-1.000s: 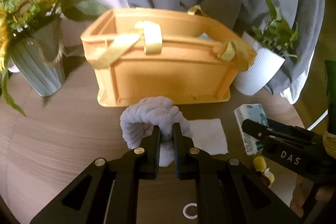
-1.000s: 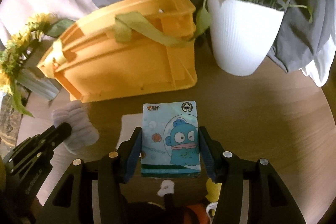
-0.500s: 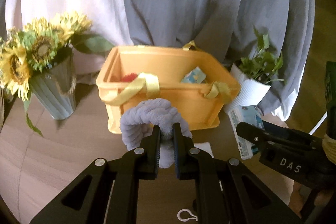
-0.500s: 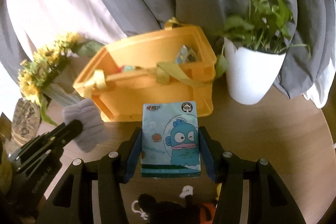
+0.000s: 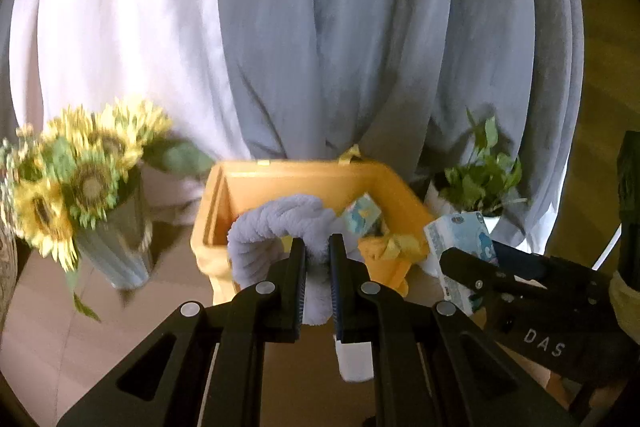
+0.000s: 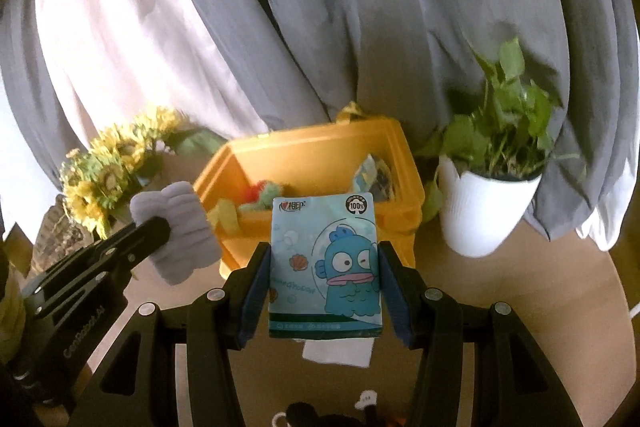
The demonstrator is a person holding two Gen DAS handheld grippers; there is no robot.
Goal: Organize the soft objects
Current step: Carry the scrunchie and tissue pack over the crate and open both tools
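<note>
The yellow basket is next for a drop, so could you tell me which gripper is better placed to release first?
Probably left: the left gripper holds the lavender towel nearer the yellow basket opening.

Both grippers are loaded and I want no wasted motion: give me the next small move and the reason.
Probably carry the left gripper forward over the basket and release. It is shut on the scrunchie, held in front of the near rim, and the basket is open with room inside. The right gripper can follow with its tissue pack.

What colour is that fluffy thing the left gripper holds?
Pale lavender-grey: the plush scrunchie, clearest in the left wrist view.
</note>
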